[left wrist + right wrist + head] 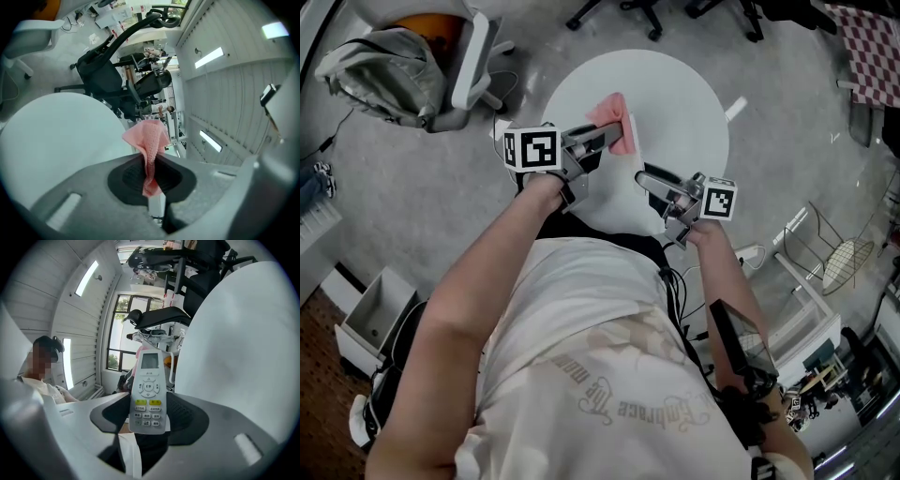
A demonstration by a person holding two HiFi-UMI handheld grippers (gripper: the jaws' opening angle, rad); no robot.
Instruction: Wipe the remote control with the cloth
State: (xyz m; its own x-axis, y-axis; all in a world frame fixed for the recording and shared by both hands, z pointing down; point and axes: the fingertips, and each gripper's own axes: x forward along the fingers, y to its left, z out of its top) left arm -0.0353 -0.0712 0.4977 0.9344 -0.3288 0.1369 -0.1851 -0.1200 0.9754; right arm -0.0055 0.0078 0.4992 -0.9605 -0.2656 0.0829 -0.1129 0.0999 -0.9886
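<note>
Softly crumpled cloth (149,140), slim plastic remote (148,392)

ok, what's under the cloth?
Only the white table, seen around the cloth clamped in the left gripper. The patch directly beneath is covered. The remote sits in the right gripper.

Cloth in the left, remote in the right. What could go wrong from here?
1. The left gripper pinches only a narrow fold of the cloth; rubbing may tug it out.
2. The right gripper holds the remote by its lower end; pressure near the screen could lever it loose.
</note>
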